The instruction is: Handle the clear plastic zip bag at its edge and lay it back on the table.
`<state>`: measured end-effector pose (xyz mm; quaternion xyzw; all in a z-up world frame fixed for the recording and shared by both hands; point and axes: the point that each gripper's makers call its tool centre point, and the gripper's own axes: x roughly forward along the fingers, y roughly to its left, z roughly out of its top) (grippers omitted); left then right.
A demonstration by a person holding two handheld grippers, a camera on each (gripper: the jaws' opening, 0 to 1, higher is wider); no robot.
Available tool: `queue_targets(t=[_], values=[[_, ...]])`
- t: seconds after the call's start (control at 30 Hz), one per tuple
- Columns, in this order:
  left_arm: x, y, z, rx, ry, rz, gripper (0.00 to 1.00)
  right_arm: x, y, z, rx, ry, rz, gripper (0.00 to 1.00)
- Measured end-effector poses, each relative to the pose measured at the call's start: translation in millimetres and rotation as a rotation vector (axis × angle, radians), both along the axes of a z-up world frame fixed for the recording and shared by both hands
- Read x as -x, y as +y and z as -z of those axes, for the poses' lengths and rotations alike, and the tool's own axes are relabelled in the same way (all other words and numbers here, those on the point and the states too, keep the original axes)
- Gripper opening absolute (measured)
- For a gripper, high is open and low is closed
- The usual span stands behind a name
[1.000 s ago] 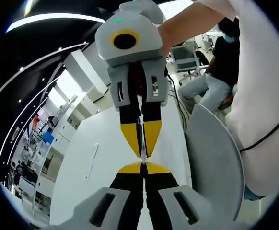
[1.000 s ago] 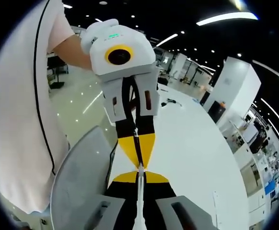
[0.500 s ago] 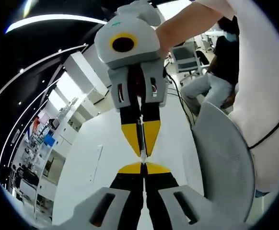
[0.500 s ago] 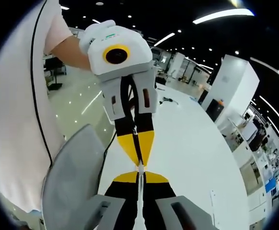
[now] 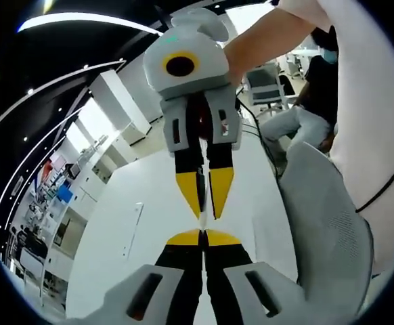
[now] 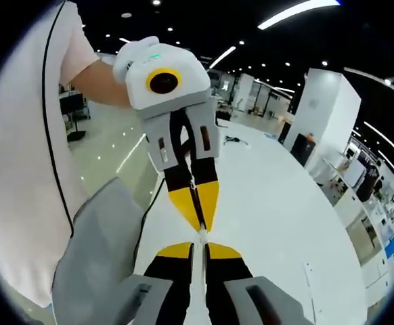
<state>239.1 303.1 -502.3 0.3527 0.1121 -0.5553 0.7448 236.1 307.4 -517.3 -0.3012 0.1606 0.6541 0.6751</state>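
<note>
A: where's the zip bag (image 6: 198, 267)?
B: seen edge-on, a thin pale sliver. in right gripper view it runs from 6 o'clock up between the right tool (image 6: 198, 248) jaws to the tip of the left tool (image 6: 195, 203). long axis goes 6 to 12 o'clock, tool to tool

A: tool states?
B: right tool: jaws look clamped on the bag edge, sliver sits right in the slot. left tool (image 5: 202, 237) in its own view: yellow tips pressed together, a thin pale line at the seam. I read it as gripping the same bag, low confidence

A: and the right tool (image 5: 204, 191) as seen from the left gripper view?
B: hangs at 12 o'clock, tips pointing down at 6, nearly touching the left tips. there's a narrow gap between its yellow fingers with a thin strip in it. fits a grip on the bag

A: so which hand is nearer?
B: neither. tools are nose to nose, both at the bag. it's held up above the white tabletop (image 6: 271, 217), which spreads out behind

A: what can't you see?
B: the bag body. clear film, edge-on, so I can't tell how far it extends or whether any part touches the tabletop. a grey chair back (image 6: 99, 257) and the person's white shirt (image 6: 21, 169) block the 9 o'clock side

A: next move?
B: my guess: lower both tools together, keep the edge level, then let go
</note>
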Motion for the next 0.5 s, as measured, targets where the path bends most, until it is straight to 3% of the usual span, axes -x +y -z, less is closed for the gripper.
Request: queue_targets(t=[0.5], values=[[-19.2, -0.6, 4.0, 0.008, 0.017, -0.012, 0.00, -21.7, 6.9, -6.0, -0.050, -0.008, -0.004, 0.00]])
